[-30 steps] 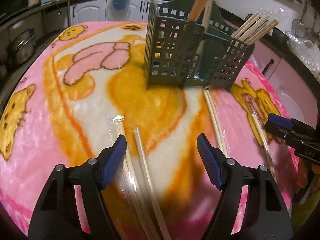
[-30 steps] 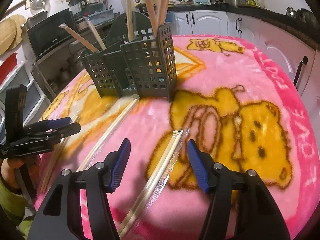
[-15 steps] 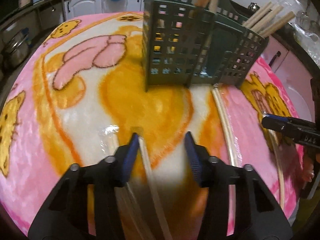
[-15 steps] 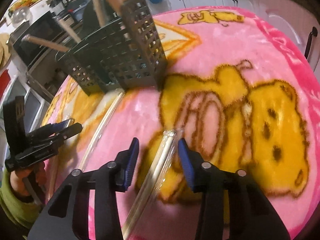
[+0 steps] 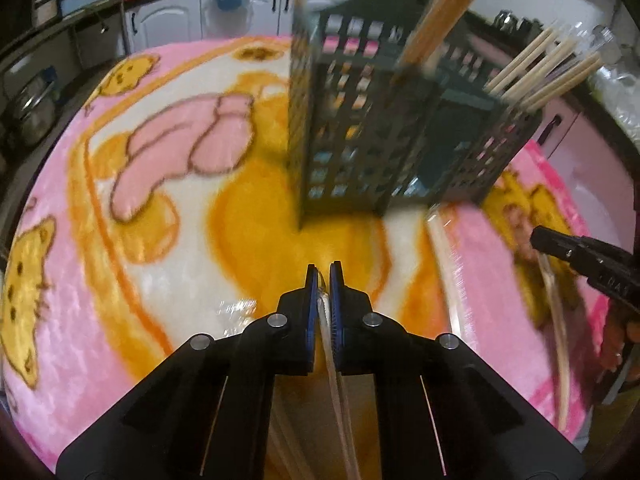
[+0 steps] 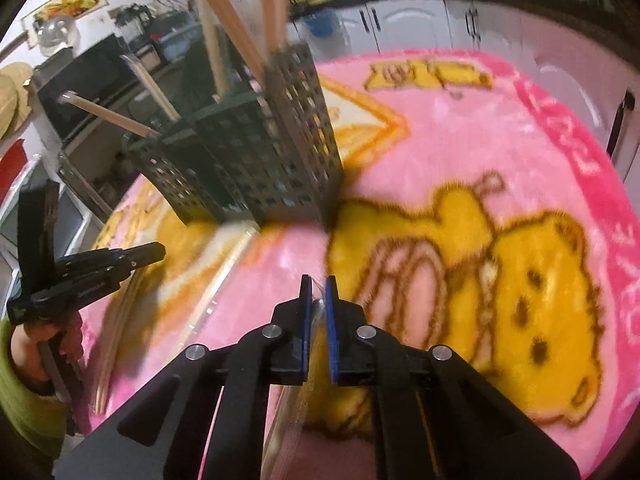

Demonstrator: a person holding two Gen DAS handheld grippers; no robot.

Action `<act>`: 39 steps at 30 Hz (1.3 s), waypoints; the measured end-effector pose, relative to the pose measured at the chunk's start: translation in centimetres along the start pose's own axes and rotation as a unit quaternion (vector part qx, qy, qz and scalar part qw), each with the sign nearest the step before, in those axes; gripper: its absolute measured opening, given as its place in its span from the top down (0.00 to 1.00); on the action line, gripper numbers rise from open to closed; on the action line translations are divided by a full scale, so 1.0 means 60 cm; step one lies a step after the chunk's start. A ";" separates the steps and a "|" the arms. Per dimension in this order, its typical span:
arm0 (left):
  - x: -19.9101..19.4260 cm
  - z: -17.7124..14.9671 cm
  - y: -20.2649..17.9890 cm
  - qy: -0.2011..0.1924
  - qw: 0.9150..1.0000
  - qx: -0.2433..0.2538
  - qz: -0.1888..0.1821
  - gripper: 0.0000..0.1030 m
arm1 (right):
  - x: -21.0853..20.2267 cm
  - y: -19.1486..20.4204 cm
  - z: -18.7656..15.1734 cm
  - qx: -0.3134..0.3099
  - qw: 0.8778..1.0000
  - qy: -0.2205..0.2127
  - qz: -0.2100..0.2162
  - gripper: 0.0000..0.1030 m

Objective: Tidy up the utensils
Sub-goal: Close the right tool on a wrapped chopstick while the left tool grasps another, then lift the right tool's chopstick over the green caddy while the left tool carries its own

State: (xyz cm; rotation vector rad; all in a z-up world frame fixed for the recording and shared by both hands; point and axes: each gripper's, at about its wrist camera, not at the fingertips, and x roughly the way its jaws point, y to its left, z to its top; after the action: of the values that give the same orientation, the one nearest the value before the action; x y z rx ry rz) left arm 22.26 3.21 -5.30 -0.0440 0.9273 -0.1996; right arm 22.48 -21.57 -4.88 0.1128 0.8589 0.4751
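Left wrist view: my left gripper (image 5: 324, 276) just closed, clamped on a wrapped chopstick pair (image 5: 334, 364) lying on the pink blanket (image 5: 80, 320). My right gripper (image 6: 313, 288) also closed onto another wrapped pair (image 6: 294, 420). Green utensil caddy (image 5: 352, 136) stands just ahead, sticks already inside.

At the bottom centre of the frame the right gripper (image 6: 319, 282) has just been closing, and its blue pads (image 6: 306, 312) now pinch a clear-wrapped pair of chopsticks (image 6: 294, 412) that trails down toward the lower edge. Behind it spreads a pink blanket (image 6: 440, 152) with a yellow bear print. In the upper left stands a dark green utensil caddy (image 6: 256, 160) – wooden sticks lean out of its compartments. At the left edge the left gripper (image 6: 154, 251) shows, jaws together, held by a hand (image 6: 44, 344) in a green sleeve. More wrapped chopsticks (image 6: 224, 276) lie between the two grippers.
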 end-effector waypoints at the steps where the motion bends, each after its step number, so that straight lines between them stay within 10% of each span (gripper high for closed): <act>1: -0.009 0.006 -0.006 -0.007 1.000 0.002 -0.007 0.97 | -0.008 0.005 0.004 -0.007 1.000 -0.009 -0.001 0.94; 39: -0.255 0.174 -0.131 -0.221 0.968 0.041 -0.115 0.97 | -0.249 0.106 0.123 -0.085 0.968 -0.236 0.015 0.95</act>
State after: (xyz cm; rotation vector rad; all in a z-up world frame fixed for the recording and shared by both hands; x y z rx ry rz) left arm 20.49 -2.12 14.02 -0.1154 0.4653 -0.4239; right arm 17.46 -21.87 12.23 0.0766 0.3487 0.5198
